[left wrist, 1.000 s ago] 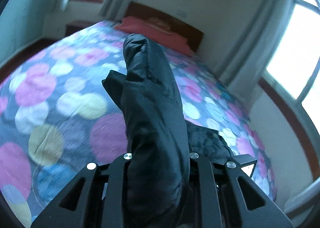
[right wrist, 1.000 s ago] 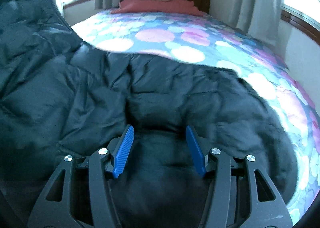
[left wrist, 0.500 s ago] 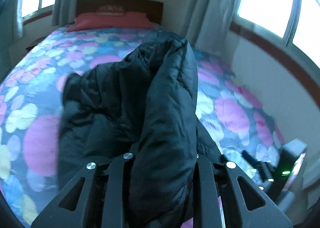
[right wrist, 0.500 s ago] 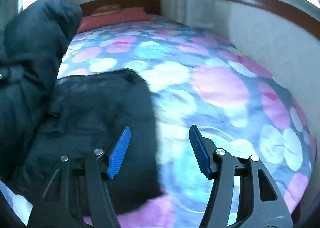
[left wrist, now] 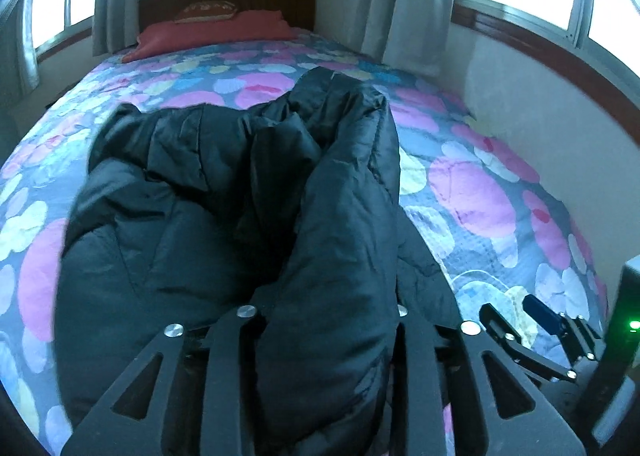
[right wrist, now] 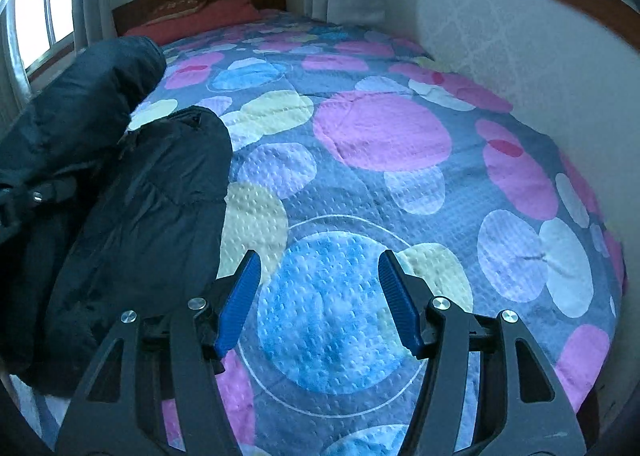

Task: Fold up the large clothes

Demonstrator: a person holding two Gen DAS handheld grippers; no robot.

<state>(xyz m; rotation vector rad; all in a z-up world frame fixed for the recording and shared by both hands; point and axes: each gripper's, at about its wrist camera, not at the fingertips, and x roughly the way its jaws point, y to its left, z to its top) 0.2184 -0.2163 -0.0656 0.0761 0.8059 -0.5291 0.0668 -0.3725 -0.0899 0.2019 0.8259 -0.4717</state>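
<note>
On the bed [left wrist: 480, 184], the black jacket [left wrist: 192, 224] lies heaped over the dotted cover, and the left view is full of it. A thick fold of jacket runs up between the left gripper's [left wrist: 320, 320] jaws, hiding the pads; those jaws have just been opening, and whether they grip the cloth I cannot tell. Low right in that view sits the right gripper [left wrist: 532, 316]. Its own camera gives what the left one can't: blue pads [right wrist: 240, 296] spread apart over bare cover, nothing between them, jacket just left. Red pillow [right wrist: 192, 20] lies by the headboard.
</note>
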